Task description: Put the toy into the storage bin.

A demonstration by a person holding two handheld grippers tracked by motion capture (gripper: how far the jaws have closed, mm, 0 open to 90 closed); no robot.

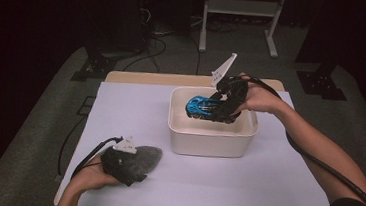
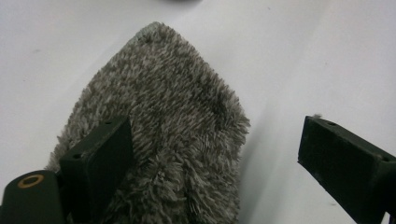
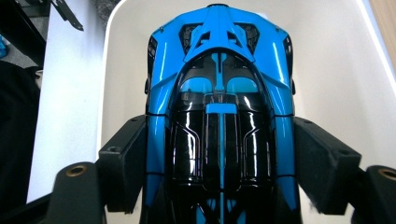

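A blue and black toy car [image 1: 202, 106] hangs nose-down inside a white plastic tub [image 1: 208, 135] at the table's middle right. My right gripper [image 1: 220, 112] is shut on it, and in the right gripper view both pads press the flanks of the car [image 3: 219, 93] above the tub's wall [image 3: 327, 70]. At the front left a grey fuzzy cloth [image 1: 147, 156] lies flat. My left gripper [image 1: 133, 173] rests on it, open. In the left gripper view one jaw sits on the cloth [image 2: 173, 107] and the other stands over bare table, so the left gripper [image 2: 217, 137] holds nothing.
A pale sheet [image 1: 135, 114] covers the tabletop, with a wooden strip [image 1: 143, 77] showing along the far edge. A metal stand [image 1: 241, 18] and cables lie on the dark floor beyond. Each gripper trails a black cable [image 1: 326, 168].
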